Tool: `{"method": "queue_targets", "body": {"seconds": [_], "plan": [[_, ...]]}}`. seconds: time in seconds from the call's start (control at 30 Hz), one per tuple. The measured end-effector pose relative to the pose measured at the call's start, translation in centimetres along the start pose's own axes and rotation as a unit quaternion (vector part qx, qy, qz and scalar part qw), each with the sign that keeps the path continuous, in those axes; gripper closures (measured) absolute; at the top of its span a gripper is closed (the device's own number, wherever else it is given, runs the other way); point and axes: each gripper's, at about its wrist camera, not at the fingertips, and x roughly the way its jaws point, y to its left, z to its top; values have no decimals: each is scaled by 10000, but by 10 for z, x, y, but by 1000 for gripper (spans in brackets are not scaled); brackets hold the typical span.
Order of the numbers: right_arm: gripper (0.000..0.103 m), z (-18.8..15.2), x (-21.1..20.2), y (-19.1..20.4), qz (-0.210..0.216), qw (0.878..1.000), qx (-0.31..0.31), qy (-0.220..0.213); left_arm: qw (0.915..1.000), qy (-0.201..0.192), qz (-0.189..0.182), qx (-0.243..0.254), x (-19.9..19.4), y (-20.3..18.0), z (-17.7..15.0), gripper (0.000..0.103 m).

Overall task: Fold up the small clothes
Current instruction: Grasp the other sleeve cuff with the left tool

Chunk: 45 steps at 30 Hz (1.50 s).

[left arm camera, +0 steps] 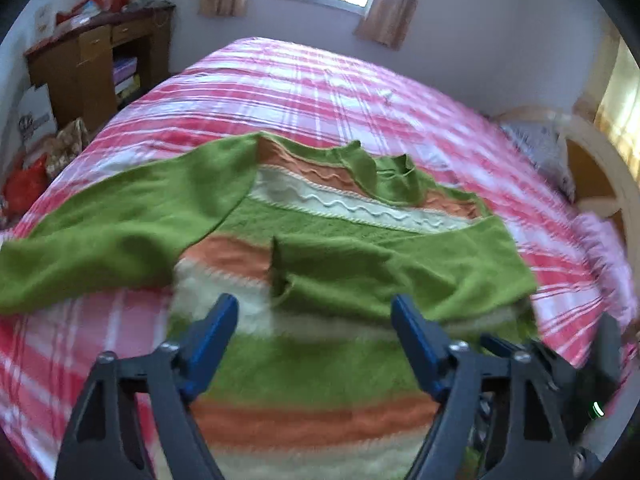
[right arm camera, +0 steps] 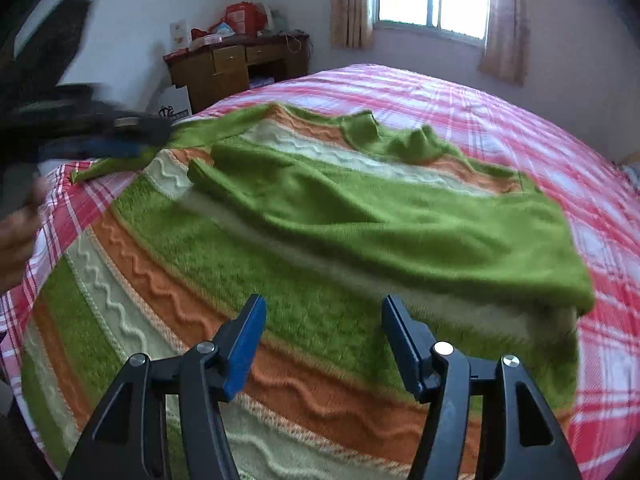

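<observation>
The sweater (right arm camera: 320, 216) lies mid-frame on the bed (right arm camera: 560, 152), its right sleeve folded across its body. Left tool (left arm camera: 314, 312) and right tool (right arm camera: 323, 312) hover over it, jaws apart, gripping nothing.

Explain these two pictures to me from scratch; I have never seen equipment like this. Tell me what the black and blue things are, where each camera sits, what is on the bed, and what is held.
There is no robot here. A person carries a hand-held tool in each hand, and each tool ends in two-fingered tongs with blue pads. A wide-angle camera on each tool looks forward along its fingers, so the bed looks curved.

One picture comes from the left tongs, the other from the right tongs. Both stand open with nothing between the pads.

On the pink checked bedspread lies a green, orange and cream striped sweater. One green sleeve is folded across its body; the other sleeve lies stretched out to the side.

The blurred dark shape at the left edge of the right picture is the other tool.
</observation>
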Motion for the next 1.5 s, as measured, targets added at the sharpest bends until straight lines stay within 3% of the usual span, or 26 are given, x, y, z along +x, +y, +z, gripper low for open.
{"method": "queue_targets", "body": {"seconds": [0.07, 0.13, 0.17, 0.2, 0.23, 0.3, 0.43, 0.53, 0.77, 0.83, 0.9, 0.93, 0.97, 1.03, 1.1, 1.13, 1.17, 1.33, 1.5], "plan": [[42, -1, 2, 5, -106, 9999, -94, -6, 9994, -4, 351, 25, 23, -4, 8, 27], [40, -3, 3, 7, -226, 9996, -178, 10, 9989, 168, 411, -143, 47, 0, 14, 31], [39, -4, 2, 8, -296, 9993, -209, -38, 9989, 223, 289, -278, 52, 3, 14, 56], [39, -6, 0, 8, -319, 9992, -223, -83, 9989, 269, 76, -378, 56, 5, 14, 89], [39, -7, -2, 8, -313, 9992, -224, -130, 9989, 236, -51, -399, 56, 4, 12, 95], [38, -9, -5, 7, -298, 9991, -188, -219, 9988, -131, -388, -263, 43, -1, 10, 97], [38, -9, -6, 6, -348, 9988, -165, -296, 9964, -612, -511, -303, 13, 3, 14, 98], [38, -9, -5, 9, -424, 9983, -233, -312, 9957, -805, -334, -308, 4, 15, 18, 101], [38, -11, -7, 13, -575, 9974, -299, -329, 9973, -540, -269, -419, 21, 31, 4, 100], [38, -11, -7, 13, -609, 9971, -307, -329, 9970, -419, -457, -457, 25, 27, 3, 82], [38, -11, -8, 15, -650, 9968, -328, -330, 9979, -395, -343, -394, 26, 20, 3, 22], [38, -11, -8, 15, -671, 9966, -338, -332, 9984, -460, -174, -268, 29, 12, 2, 14], [38, -11, -8, 17, -695, 9964, -349, -339, 9986, -488, -115, -140, 32, 7, 1, 14], [38, -11, -9, 17, -742, 9959, -363, -361, 9994, -331, -85, 115, 46, -2, 0, 33], [38, -12, -9, 18, -795, 9954, -375, -383, 9998, -119, 19, 138, 58, -4, 1, 67], [38, -12, -9, 18, -827, 9951, -383, -392, 9996, -178, 44, 193, 59, -6, 1, 77], [38, -12, -10, 19, -844, 9949, -389, -396, 9996, -167, -86, 201, 59, -4, 2, 96], [38, -12, -12, 19, -833, 9949, -390, -417, 9977, -595, -303, -111, 26, 16, 2, 96], [38, -12, -13, 19, -883, 9943, -412, -428, 9971, -634, -297, -286, 17, 34, -9, 96]]}}
